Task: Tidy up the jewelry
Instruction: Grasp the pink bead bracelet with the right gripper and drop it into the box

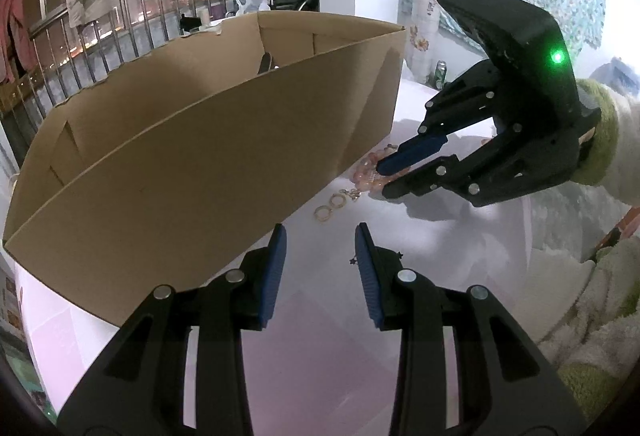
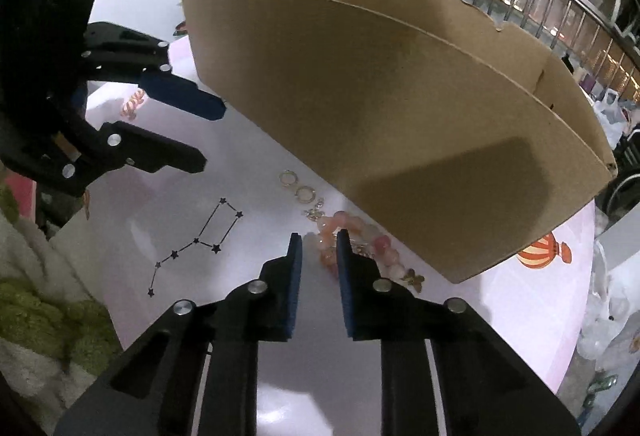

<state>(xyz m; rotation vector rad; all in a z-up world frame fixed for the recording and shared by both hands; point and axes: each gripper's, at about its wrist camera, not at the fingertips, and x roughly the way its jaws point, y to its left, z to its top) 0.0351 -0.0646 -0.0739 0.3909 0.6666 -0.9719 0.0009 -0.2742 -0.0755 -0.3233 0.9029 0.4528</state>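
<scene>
Hovering the right hand-held gripper (image 2: 319,236) over the pink bead bracelet (image 2: 384,248), tips angling down at the desk (image 2: 480,316). Standing narrow, with a strand of beads lying between the pads; not showing clearly whether the pads are already pressing on it, so treating the grip as unconfirmed. Lying in a loose heap right at the fingertips and spilling off to their right, touching or nearly touching the foot of the cardboard box (image 2: 400,95).

Doing this step well, probably: closing on one strand only, squarely across the beads and not on a single round bead that may be squirting out sideways. Keeping the pad tips just grazing the desk so the strand is not slipping underneath. Lifting slowly afterwards, since the rest of the bracelet will likely be dangling and swinging.

Watching the small stuff: a pair of gold rings (image 2: 304,185) and a little chain charm (image 2: 316,211) sitting just ahead and left of the tips, a butterfly charm (image 2: 414,280) just to the right. Avoiding dragging any of these along.

Minding the edges: the box wall rising close ahead and to the right, leaning over the heap, so needing a clear climb before carrying anything over its rim. Open desk lying to the left and behind.

Holding the left hand-held gripper (image 1: 322,232) farther left, moderately open and empty, well apart from the beads.
</scene>
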